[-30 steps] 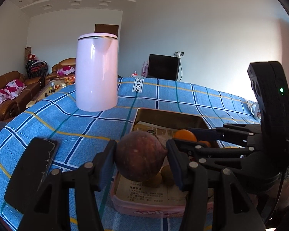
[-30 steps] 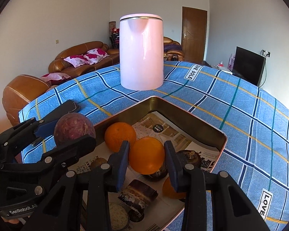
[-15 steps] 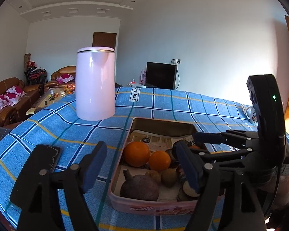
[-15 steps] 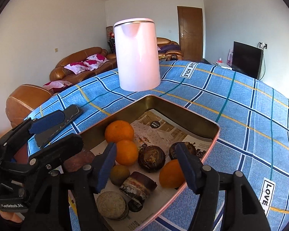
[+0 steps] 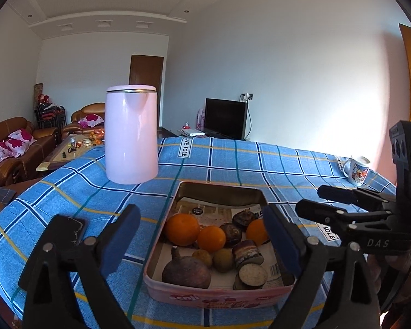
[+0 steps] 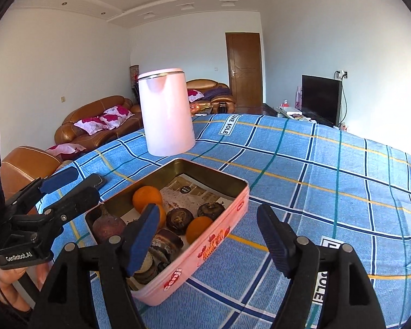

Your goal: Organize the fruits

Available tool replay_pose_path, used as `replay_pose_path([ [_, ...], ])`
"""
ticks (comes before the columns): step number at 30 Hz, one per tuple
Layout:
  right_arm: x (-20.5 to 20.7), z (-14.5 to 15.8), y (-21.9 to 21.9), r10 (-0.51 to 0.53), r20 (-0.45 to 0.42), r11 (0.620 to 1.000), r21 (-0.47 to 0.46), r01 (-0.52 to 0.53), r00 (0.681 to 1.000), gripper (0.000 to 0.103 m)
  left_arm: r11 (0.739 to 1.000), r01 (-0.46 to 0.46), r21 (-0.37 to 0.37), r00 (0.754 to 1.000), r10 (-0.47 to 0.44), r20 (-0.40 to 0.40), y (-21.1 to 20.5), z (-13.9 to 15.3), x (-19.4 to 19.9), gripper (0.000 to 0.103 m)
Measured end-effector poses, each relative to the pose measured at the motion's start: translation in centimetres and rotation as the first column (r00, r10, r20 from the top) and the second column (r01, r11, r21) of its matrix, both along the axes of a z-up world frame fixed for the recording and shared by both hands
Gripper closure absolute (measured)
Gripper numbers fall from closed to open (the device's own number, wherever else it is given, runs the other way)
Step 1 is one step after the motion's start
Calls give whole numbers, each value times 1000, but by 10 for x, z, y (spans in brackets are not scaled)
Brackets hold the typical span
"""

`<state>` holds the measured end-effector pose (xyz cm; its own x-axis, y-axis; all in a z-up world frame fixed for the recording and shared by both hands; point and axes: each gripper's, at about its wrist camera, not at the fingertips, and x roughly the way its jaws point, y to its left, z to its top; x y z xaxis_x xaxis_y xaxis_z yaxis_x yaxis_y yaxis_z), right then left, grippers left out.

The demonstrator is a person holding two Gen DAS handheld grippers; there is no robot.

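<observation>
Both hand-held grippers hang over the near end of the tin (image 5: 219, 297), and both are empty. The left hand-held gripper (image 5: 202, 240) has its jaws wide apart after just opening; nothing sits between the blue pads (image 5: 120, 240), and the fruit lies below and beyond them, inside the tin. The right hand-held gripper (image 6: 209, 235) has also just been opening and stands parted with nothing pressed; its left pad (image 6: 143, 240) hangs in front of the tin's near contents, its right pad out over the blue checked cloth (image 6: 328, 170) beside the tin's pink wall.

Down in the tin, on a paper lining: the big purple-brown fruit (image 5: 186, 271) lies at the near left corner, close under the left gripper. Behind it a large orange (image 5: 182, 229), a second orange (image 5: 211, 238) just beside it, and a third orange (image 5: 256, 230) towards the right wall. Two small yellow-green fruits (image 5: 213, 259) sit in the middle, dark round ones (image 5: 231, 234) behind, and dark sliced pieces (image 5: 249, 263) at the near right.

On the surface, a pink kettle (image 5: 131, 134) stands upright past the tin's far left corner, well apart from both grippers. A phone (image 5: 68, 230) lies flat on the cloth to the left, a mug (image 5: 357, 170) at the far right edge.
</observation>
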<state>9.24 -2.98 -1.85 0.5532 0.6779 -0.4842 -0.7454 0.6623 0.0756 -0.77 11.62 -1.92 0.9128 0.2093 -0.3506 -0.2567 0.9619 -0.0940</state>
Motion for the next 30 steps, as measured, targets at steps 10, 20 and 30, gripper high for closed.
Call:
replay_pose_path([
  [10, -19, 13, -41, -57, 49, 997, 55, 54, 997, 23, 999, 34, 20, 999, -35, 1, -20, 7, 2, 7],
  [20, -27, 16, -60, -91, 66, 993, 80, 86, 994, 19, 998, 61, 30, 998, -61, 1, -34, 11, 3, 6],
  [30, -34, 17, -60, -90, 76, 994, 73, 85, 993, 19, 997, 70, 34, 998, -70, 9, -38, 16, 0, 5],
])
